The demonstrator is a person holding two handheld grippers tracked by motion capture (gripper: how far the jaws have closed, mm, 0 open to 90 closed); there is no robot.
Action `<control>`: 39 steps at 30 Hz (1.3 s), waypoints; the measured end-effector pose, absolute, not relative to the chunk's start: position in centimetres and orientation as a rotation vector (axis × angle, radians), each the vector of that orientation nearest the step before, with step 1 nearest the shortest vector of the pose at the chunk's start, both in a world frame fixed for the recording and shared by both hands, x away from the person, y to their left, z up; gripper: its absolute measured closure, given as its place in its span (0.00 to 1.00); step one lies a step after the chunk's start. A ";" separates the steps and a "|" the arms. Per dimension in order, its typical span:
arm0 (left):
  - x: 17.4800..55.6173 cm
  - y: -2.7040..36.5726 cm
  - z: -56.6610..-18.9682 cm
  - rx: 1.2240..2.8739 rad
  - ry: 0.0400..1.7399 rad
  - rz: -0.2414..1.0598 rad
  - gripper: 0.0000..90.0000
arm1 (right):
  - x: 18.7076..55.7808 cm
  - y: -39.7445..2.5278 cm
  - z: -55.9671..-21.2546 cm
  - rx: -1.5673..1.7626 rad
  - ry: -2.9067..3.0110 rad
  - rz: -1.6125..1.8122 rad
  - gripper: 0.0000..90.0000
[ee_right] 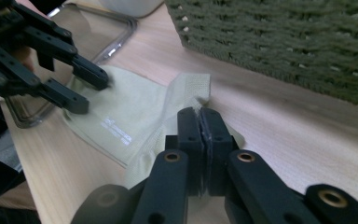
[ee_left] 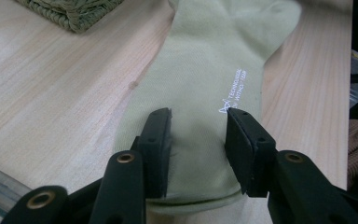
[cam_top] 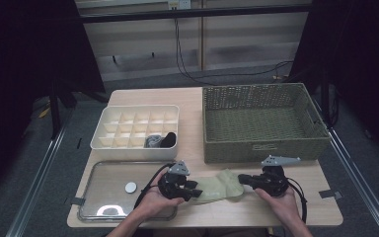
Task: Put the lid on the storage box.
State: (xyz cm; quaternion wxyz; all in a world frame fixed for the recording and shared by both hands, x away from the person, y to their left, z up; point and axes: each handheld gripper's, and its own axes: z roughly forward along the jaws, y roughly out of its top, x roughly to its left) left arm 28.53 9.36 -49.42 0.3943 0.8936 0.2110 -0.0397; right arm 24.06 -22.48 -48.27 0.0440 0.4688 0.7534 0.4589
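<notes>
Looking down, we see a pale green sock (cam_top: 219, 185) lying flat on the wooden table (cam_top: 192, 101), just in front of the woven basket (cam_top: 263, 122). Our left gripper (ee_left: 199, 126) has its jaws spread over one end; our right gripper (ee_right: 199, 122) has its jaws pressed together, pinching the sock's other end

A flat pale-green fabric sock (ee_right: 135, 109) is pinched at one end by the closed right gripper (ee_right: 200, 122); the spread left gripper (ee_right: 87, 88) is seen at its far end, beside the woven olive basket (ee_right: 284, 42).
</notes>
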 end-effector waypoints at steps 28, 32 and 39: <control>28.3 8.9 -49.5 2.282 0.508 -0.086 0.65 | 25.5 -22.3 -48.8 1.473 2.312 1.259 0.72; 28.3 8.9 -49.5 2.277 0.511 -0.088 0.65 | 26.0 -21.8 -49.4 1.464 2.365 1.243 0.71; 28.2 8.9 -49.5 2.284 0.511 -0.082 0.64 | 25.7 -20.9 -49.9 1.403 2.393 1.145 0.75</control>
